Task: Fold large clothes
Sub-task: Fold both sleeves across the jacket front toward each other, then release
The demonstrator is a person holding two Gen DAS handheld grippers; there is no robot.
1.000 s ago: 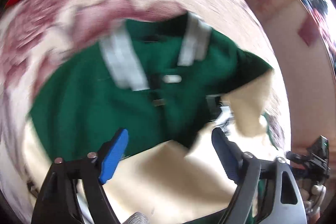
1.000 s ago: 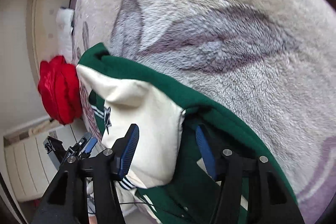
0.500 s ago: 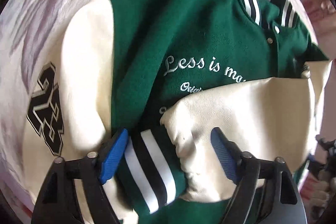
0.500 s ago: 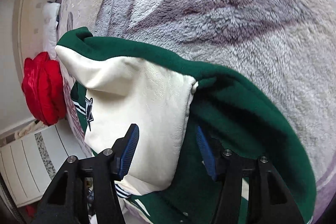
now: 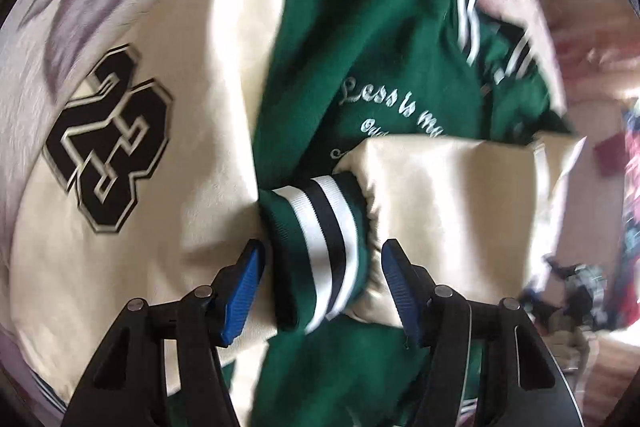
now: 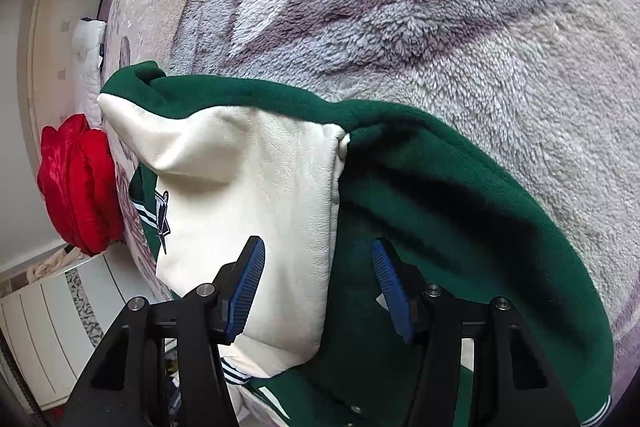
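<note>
— Where's the jacket (image 5: 360,39)?

— On the blanket (image 6: 440,7), cream sleeves folded over the green front. My left gripper (image 5: 322,283) is spread wide, the striped cuff (image 5: 324,247) between its pads, not pinched.

— And the right?

— My right gripper (image 6: 318,285) is also spread, straddling the seam of a sleeve (image 6: 256,195), gripping nothing. A red bundle (image 6: 76,183) lies beyond.

Both tongs (image 5: 322,283) (image 6: 316,279): black frames, blue ribbed pads, silver screws.
</note>
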